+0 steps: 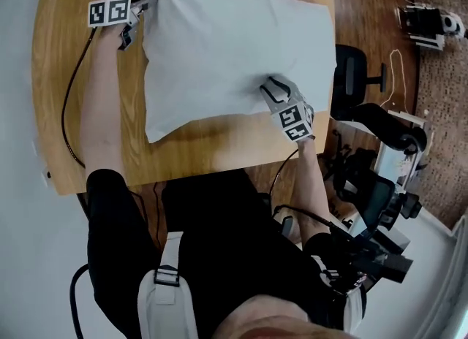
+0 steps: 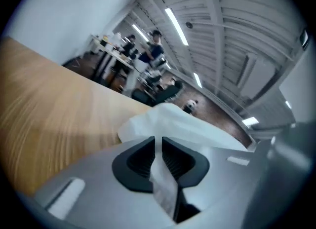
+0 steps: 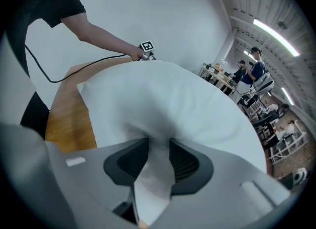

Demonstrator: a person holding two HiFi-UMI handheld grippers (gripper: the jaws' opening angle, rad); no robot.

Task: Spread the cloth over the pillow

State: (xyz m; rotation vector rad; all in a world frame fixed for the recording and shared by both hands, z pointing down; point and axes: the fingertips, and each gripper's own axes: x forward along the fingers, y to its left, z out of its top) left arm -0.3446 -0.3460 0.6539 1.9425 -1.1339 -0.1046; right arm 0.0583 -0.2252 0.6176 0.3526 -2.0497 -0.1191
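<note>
One cloth [image 1: 219,45] corner in left gripper [image 2: 157,144]; another in right gripper [image 3: 159,148]

Your wooden counter [image 1: 62,74] stands on a brown floor [image 1: 369,16] beside a black chair [image 1: 352,73] (a white wall [image 3: 163,11] close by); strip lights [image 2: 176,26] line the ribbed ceiling [image 2: 232,20].

Head view: above the cloth [image 1: 219,45], facing steeply down, whole table [image 1: 66,89] in frame. Left gripper view: low at the cloth's far-left corner, very close, facing over the table into the room. Right gripper view: close at the cloth's near-right edge, looking across it to the left gripper [image 3: 148,57], which the head view also shows.
</note>
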